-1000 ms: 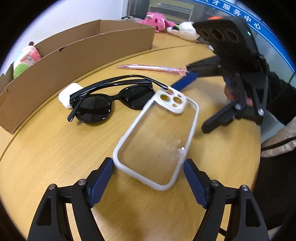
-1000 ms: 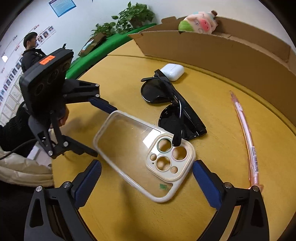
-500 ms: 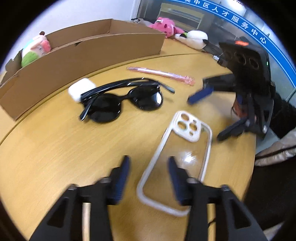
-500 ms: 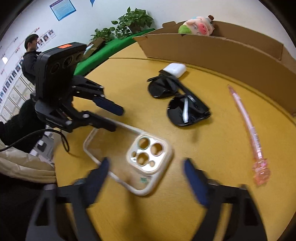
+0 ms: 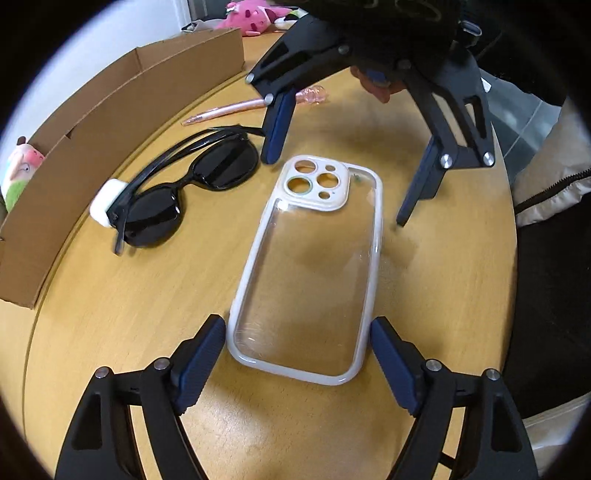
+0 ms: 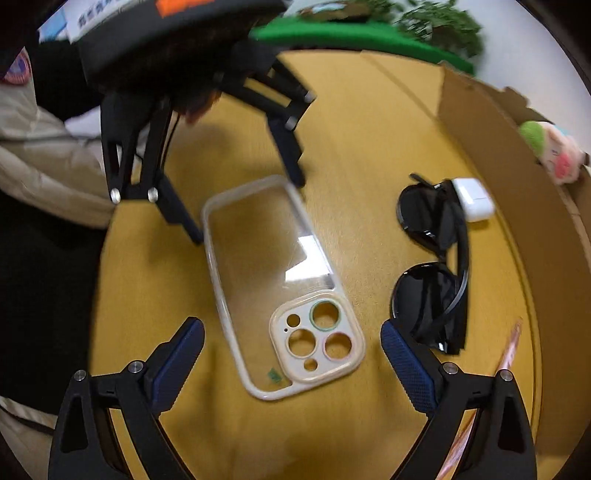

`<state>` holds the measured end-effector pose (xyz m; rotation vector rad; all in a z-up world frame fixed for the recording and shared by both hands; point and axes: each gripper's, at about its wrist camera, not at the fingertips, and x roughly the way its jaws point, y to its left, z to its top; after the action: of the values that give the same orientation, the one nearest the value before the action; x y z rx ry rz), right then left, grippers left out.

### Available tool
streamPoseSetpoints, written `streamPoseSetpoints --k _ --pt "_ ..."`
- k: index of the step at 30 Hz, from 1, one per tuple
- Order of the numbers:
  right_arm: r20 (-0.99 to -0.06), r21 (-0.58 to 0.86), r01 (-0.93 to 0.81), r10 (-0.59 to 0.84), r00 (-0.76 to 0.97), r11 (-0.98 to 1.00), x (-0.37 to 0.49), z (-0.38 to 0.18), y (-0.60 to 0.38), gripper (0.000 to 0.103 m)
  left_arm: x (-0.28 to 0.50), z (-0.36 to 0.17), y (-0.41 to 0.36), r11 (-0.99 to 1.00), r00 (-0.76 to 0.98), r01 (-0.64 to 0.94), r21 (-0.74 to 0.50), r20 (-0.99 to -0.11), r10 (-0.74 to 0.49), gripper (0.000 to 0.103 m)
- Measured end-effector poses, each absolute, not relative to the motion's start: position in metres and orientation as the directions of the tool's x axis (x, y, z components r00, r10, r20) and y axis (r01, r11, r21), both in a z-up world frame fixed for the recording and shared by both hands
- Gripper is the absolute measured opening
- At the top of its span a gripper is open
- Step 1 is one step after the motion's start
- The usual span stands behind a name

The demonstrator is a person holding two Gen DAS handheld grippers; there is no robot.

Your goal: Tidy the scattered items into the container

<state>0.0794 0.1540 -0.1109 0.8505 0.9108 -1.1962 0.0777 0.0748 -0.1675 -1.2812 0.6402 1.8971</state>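
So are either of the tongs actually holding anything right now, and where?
Nothing is held. The phone case lies flat between both tongs; the left tongs are opening around its bottom end, pads not pressing.

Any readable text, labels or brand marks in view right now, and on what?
None can be read.
Wall sign, top left of the right wrist view: characters too blurred.
Orange label on the left gripper's camera housing: blurred.
Green mark inside the phone case: too small.
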Motion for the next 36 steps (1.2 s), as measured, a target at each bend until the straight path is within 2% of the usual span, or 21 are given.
streamPoseSetpoints --k 4,6,12,16,22,28,32,36 --pt "-0.919 0.057 0.977 -0.371 0.131 0.203 0.086 -0.117 0.153 0.093 0.077 -0.167 0.076 -0.575 -0.217 -0.818 -0.007 -0.922 0.321 0.082" --pt "-0.915 0.059 0.982 -0.384 0.126 0.182 0.084 -0.116 0.155 0.086 0.076 -0.167 0.076 -0.566 -0.217 -0.824 -0.005 -0.92 0.326 0.082" --pt "-0.912 0.055 0.988 -0.395 0.108 0.144 0.087 -0.117 0.161 0.085 0.078 -0.162 0.085 -0.511 -0.211 -0.859 0.02 -0.925 0.318 0.081" --pt "-0.906 0.038 0.992 -0.414 0.087 0.124 0.086 -0.105 0.166 0.084 0.079 -0.137 0.089 -0.48 -0.255 -0.874 0.073 -0.911 0.325 0.081" --pt "-0.892 -0.037 0.995 -0.452 0.007 0.088 0.064 -0.05 0.171 0.084 0.06 -0.065 0.093 -0.406 -0.361 -0.889 0.214 -0.872 0.33 0.08" --pt "-0.874 -0.188 0.979 -0.469 -0.131 0.079 0.017 0.036 0.16 0.083 0.021 0.025 0.072 -0.322 -0.469 -0.871 0.371 -0.823 0.321 0.078" --pt "-0.856 -0.286 0.956 -0.466 -0.223 0.068 -0.033 0.096 0.154 0.082 -0.04 0.068 0.067 -0.307 -0.516 -0.85 0.428 -0.794 0.322 0.078" --pt "-0.847 -0.324 0.945 -0.459 -0.266 0.05 -0.077 0.127 0.157 0.082 -0.087 0.09 0.064 -0.3 -0.539 -0.837 0.457 -0.78 0.318 0.078"
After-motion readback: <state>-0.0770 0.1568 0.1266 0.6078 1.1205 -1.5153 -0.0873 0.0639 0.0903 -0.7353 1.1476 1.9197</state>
